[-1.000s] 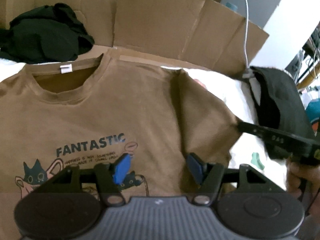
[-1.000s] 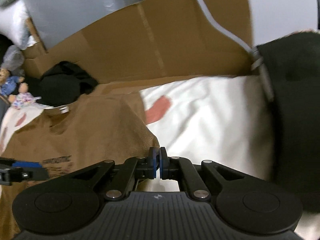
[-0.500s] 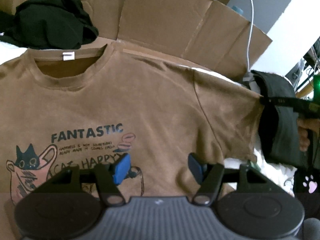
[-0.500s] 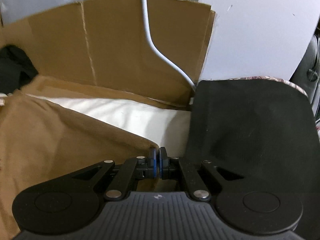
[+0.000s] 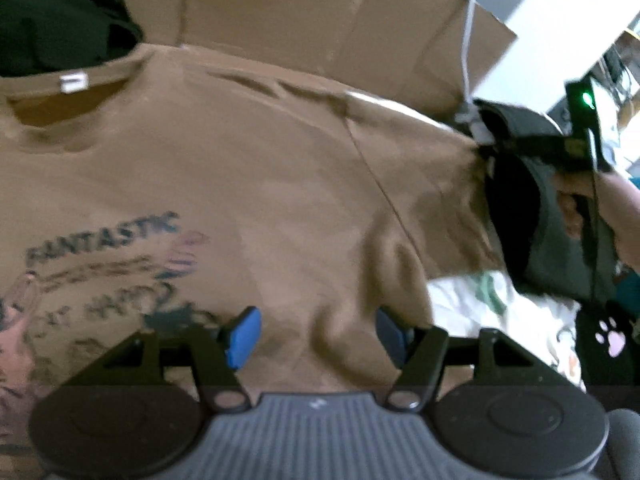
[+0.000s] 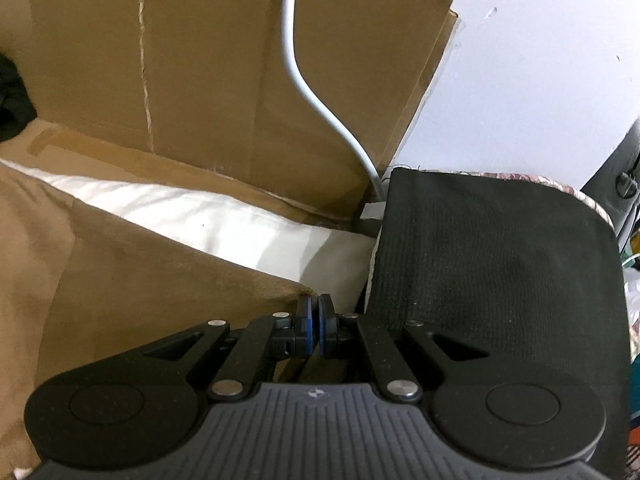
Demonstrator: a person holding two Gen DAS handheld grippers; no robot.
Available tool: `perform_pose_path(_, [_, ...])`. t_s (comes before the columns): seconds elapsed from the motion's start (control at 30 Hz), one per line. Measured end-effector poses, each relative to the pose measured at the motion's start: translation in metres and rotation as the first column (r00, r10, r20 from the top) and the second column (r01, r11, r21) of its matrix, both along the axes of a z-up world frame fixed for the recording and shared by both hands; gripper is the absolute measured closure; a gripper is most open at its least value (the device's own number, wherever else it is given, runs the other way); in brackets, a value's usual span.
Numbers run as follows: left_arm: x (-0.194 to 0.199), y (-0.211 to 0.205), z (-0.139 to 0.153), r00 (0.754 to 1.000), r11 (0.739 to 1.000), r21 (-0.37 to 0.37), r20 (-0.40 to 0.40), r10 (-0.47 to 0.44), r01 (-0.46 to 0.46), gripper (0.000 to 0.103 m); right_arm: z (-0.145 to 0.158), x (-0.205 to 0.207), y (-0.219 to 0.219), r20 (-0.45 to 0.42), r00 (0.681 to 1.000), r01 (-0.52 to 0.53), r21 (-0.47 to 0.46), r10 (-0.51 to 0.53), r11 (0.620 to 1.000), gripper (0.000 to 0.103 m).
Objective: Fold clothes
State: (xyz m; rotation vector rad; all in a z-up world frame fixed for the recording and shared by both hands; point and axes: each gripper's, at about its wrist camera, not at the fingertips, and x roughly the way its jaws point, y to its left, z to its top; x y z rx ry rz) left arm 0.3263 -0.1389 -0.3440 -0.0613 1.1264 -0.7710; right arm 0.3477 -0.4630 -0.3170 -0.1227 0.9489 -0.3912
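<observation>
While the brown T-shirt [image 5: 248,168] lies face up and spread across the white bedding [image 6: 192,216], its sleeve [image 5: 432,168] is stretched out sideways to your right, clear of the shirt body. Your right gripper [image 6: 316,326] is clenched on the sleeve's hem corner: the blue pads are pressed together with the brown edge pinched between them. In the left wrist view that same gripper [image 5: 490,150] sits at the sleeve end, with your right hand [image 5: 572,208] behind it.

Your left gripper [image 5: 316,332] is released, jaws standing apart over the shirt's lower chest, just right of the "FANTASTIC" print [image 5: 104,236]. Cloth shows between the fingers, with a raised fold near the right one; I cannot tell whether the pads touch the fabric. The view is motion-blurred.

The collar [image 5: 72,92] with its white label points away from you, toward the cardboard wall [image 6: 208,64]. A black garment [image 5: 60,20] is heaped beyond the collar. A black cushion [image 6: 496,264] sits just beside the sleeve end, and a white cable [image 6: 308,92] hangs down the cardboard.
</observation>
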Motion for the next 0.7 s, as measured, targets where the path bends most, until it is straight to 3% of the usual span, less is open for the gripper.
perform_pose_path(0.23, [-0.024, -0.037, -0.013, 0.99, 0.99, 0.022, -0.017, -0.139, 0.139, 0.037, 0.021, -0.025, 0.0, 0.106, 0.993, 0.046, 0.086, -0.055, 0.995, 0.078])
perform_pose_path(0.47, [-0.031, -0.036, -0.003, 0.988, 0.988, 0.02, -0.029, -0.15, 0.151, 0.037, 0.042, -0.081, 0.016, 0.145, 0.989, -0.032, 0.238, -0.003, 0.971, 0.078])
perform_pose_path(0.7, [-0.03, -0.007, 0.028, 0.994, 0.994, 0.019, 0.018, -0.112, 0.111, 0.037, 0.023, -0.121, 0.039, 0.078, 0.997, -0.005, 0.328, -0.022, 0.945, 0.078])
